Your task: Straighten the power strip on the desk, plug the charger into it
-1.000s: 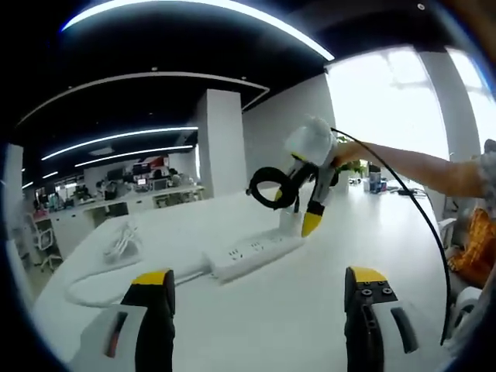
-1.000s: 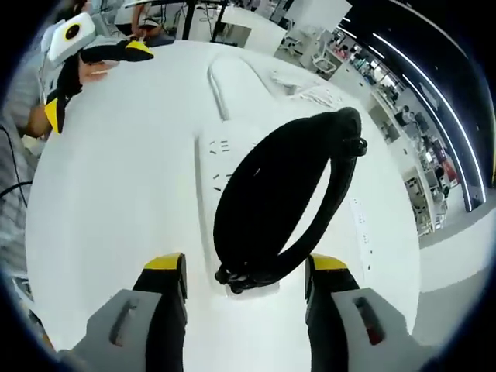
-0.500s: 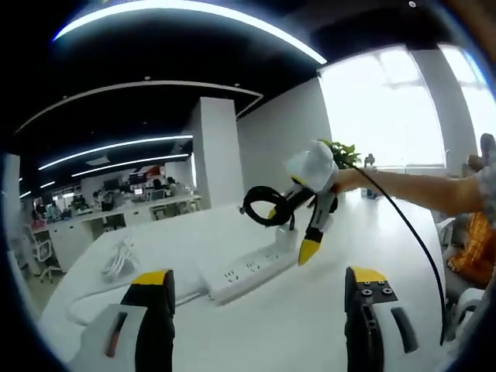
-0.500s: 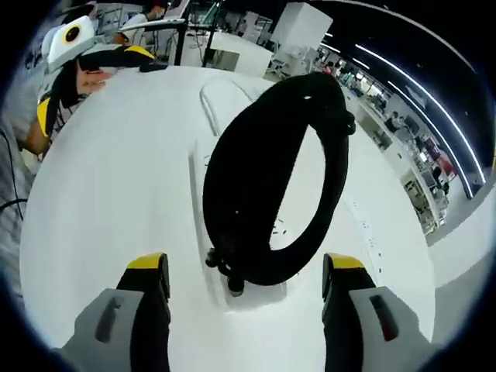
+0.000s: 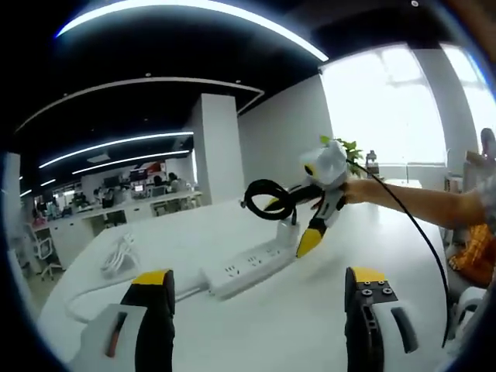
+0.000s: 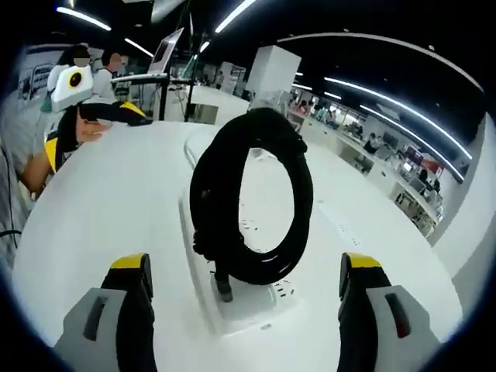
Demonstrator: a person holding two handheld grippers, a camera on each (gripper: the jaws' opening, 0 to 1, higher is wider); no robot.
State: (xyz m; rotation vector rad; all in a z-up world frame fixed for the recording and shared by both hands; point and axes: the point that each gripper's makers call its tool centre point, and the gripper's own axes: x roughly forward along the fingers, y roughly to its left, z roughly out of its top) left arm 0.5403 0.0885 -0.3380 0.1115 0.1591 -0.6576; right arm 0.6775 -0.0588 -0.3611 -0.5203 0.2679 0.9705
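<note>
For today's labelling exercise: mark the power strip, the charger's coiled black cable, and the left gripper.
power strip (image 5: 249,263), left gripper view, on its top face with the sockets.
coiled cable (image 6: 208,186), right gripper view, on the loop's left side.
left gripper (image 5: 260,288), left gripper view, midway between its yellow fingertips.

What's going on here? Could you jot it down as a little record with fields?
Setting: white desk in an open office
Power strip: white, lying flat on the desk
Charger: stands in the power strip's near end, coiled black cable rising above it
Right gripper: jaws wide apart, either side of the charger, not touching it
Left gripper: held over the desk away from the strip, jaws open
Also there: loose white cable on the desk
</note>
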